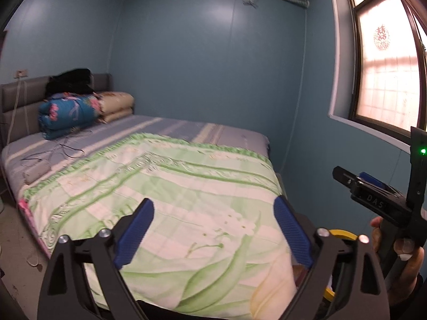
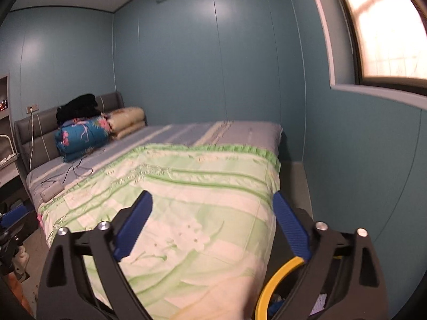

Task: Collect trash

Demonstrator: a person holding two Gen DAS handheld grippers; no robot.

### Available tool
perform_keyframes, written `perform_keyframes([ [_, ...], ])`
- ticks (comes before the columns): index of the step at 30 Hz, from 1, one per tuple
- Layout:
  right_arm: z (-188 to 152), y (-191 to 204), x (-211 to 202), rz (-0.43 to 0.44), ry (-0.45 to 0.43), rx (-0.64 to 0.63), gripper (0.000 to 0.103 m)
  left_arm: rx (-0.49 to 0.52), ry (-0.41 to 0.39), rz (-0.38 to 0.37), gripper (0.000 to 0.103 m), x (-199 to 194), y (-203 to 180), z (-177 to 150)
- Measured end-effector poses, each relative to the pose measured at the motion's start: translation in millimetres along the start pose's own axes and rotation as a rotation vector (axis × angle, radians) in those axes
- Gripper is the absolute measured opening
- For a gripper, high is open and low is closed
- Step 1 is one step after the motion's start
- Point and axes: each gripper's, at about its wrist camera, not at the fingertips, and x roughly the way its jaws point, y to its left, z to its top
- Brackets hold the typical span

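Observation:
Both grippers are held above the foot of a bed. My left gripper (image 1: 213,213) is open and empty over the green floral quilt (image 1: 160,186). My right gripper (image 2: 212,210) is open and empty over the same quilt (image 2: 200,186); its body also shows at the right of the left wrist view (image 1: 373,194). A yellow-rimmed bin (image 2: 277,280) stands beside the bed's near right corner, with some items inside; its rim shows in the left wrist view (image 1: 343,233). No loose trash is visible on the bed.
Folded blue floral bedding (image 1: 66,114) and a beige pillow (image 1: 117,106) lie at the grey headboard (image 1: 16,106). Cables and a small device (image 2: 53,190) lie on the mattress. Blue walls and a window (image 1: 387,74) stand at the right. Floor runs left of the bed (image 1: 16,240).

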Motion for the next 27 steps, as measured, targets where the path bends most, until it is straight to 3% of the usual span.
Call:
perform_keyframes([
  [5,-7,7,-17,-0.012,-0.048,0.000,0.095,-0.007,-0.060,0.022,0.095,-30,4,-5],
  [13,-25,16,-20,0.077,-0.048,0.027,0.095,-0.034,-0.097,0.035,0.095,-54,6,-15],
  [27,-46,24,-12,0.047,-0.026,0.039,0.095,-0.074,-0.101,0.054,0.095,-57,15,-31],
])
